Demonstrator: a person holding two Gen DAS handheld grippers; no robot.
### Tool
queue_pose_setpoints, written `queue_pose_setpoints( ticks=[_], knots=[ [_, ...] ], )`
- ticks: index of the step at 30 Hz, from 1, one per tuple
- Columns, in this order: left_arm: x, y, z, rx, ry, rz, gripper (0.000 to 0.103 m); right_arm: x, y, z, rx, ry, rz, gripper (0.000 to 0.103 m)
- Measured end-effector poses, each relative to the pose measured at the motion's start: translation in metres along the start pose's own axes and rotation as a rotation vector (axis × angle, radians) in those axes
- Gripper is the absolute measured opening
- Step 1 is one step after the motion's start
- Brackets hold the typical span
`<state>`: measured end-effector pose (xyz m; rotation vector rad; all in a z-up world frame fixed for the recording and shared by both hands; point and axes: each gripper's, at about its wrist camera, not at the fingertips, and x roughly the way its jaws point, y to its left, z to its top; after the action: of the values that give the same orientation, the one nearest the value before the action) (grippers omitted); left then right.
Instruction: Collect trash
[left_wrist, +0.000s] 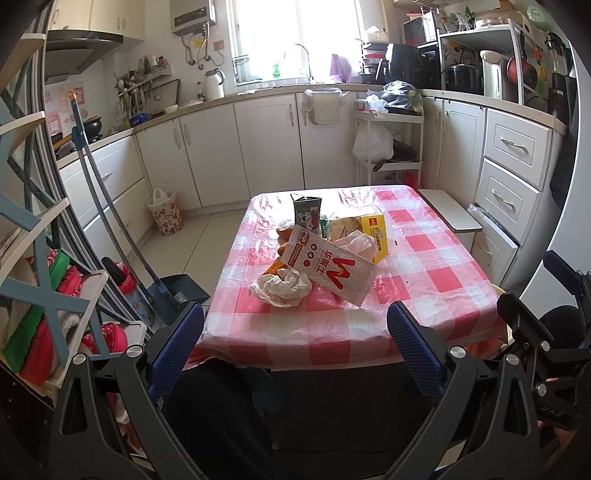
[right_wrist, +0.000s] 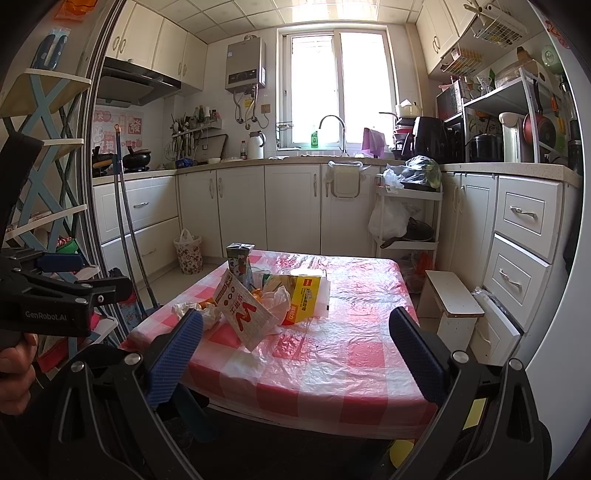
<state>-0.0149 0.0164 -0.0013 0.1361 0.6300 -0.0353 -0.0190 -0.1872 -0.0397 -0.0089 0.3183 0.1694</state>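
Note:
A pile of trash lies mid-table on the red-and-white checked cloth (left_wrist: 436, 258): a white paper bag with a red logo (left_wrist: 328, 267), a crumpled white wrapper (left_wrist: 282, 288), a green drink carton (left_wrist: 306, 214), a yellow box (left_wrist: 375, 232) and orange scraps. My left gripper (left_wrist: 295, 317) is open and empty, short of the table's near edge. My right gripper (right_wrist: 295, 328) is open and empty, above the near edge. In the right wrist view the paper bag (right_wrist: 245, 314), carton (right_wrist: 240, 264) and yellow box (right_wrist: 304, 297) lie ahead, a little left.
A flower-patterned waste basket (left_wrist: 166, 216) with a bag liner stands on the floor by the cabinets, left of the table. A dustpan and broom (left_wrist: 173, 291) lean at the left. A small white stool (left_wrist: 448, 214) stands right of the table. A shelf (left_wrist: 44, 258) is close on the left.

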Motion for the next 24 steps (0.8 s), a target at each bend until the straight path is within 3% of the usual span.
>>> queue_pose_setpoints(
  ticks=[10, 20, 24],
  knots=[
    [0.006, 0.004, 0.003, -0.001, 0.014, 0.000, 0.096, 0.013, 0.003, 0.006, -0.014, 0.016, 0.035, 0.097],
    [0.052, 0.012, 0.035, -0.054, -0.002, -0.002, 0.096, 0.068, -0.007, 0.028, -0.099, 0.087, 0.088, 0.097],
    [0.088, 0.014, 0.048, -0.054, -0.006, 0.017, 0.096, 0.096, -0.012, 0.024, -0.106, 0.131, 0.100, 0.097]
  ],
)
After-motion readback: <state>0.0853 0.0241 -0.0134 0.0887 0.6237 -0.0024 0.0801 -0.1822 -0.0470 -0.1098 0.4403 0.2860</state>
